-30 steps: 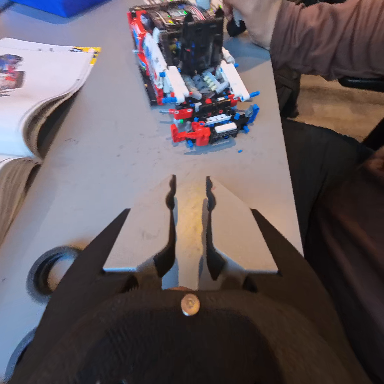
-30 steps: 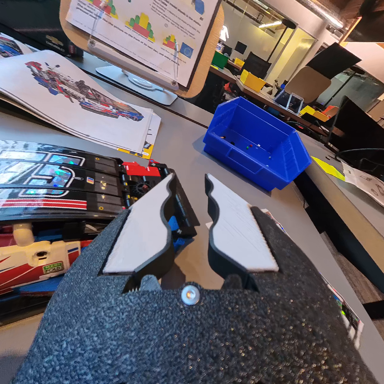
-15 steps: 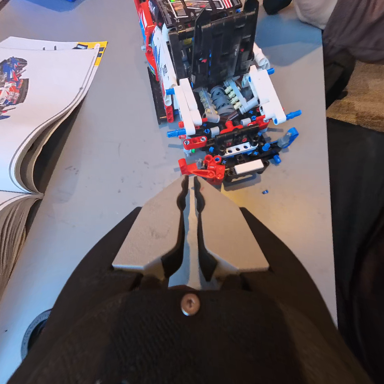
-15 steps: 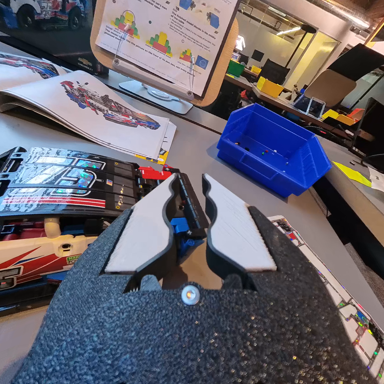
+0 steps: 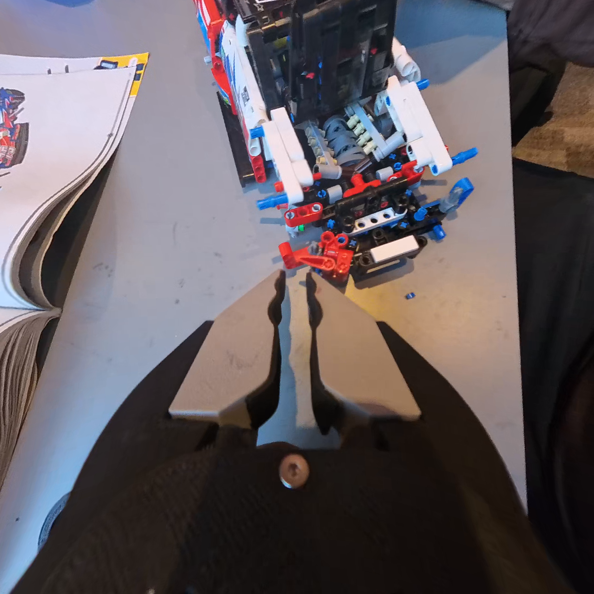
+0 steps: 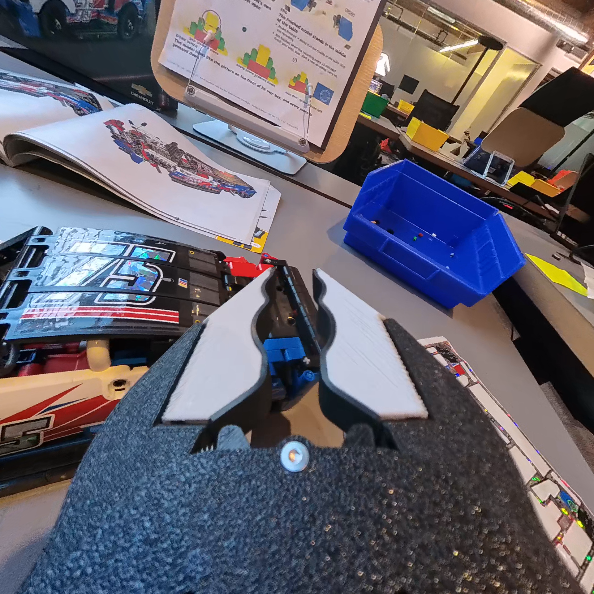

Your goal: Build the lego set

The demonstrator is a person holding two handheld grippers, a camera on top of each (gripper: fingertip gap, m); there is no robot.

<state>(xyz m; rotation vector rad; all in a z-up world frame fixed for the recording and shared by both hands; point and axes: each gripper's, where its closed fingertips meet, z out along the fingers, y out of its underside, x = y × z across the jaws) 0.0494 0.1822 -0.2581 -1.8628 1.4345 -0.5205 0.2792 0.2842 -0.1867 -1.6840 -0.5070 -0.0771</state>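
Observation:
The lego car (image 5: 321, 96) stands on the grey table (image 5: 160, 225), its open front end with red, black and white beams facing me. My left gripper (image 5: 295, 274) hangs just short of a red angled piece (image 5: 316, 257) at the car's front. Its jaws stand a little apart with only bare table between them. In the right wrist view my right gripper (image 6: 294, 271) is shut on the black rear end (image 6: 289, 308) of the car (image 6: 96, 289), with blue parts (image 6: 283, 350) deeper between the fingers.
An open instruction book (image 5: 58, 144) lies to the left and also shows in the right wrist view (image 6: 160, 167). A blue bin (image 6: 434, 241) holds a few small parts. A sticker sheet (image 6: 514, 450) lies at the right. A tiny blue pin (image 5: 409, 295) lies loose. The table edge (image 5: 514, 321) is close on the right. The gap from one gripper's tips to the other's is roughly 25 cm. From the left gripper's tips to the tiny blue pin (image 5: 409, 295) is close to 6 cm.
My left gripper moved forward to the car's front, its pads came together on air, then parted slightly. My right gripper slid onto the car's black rear end and narrowed on it.

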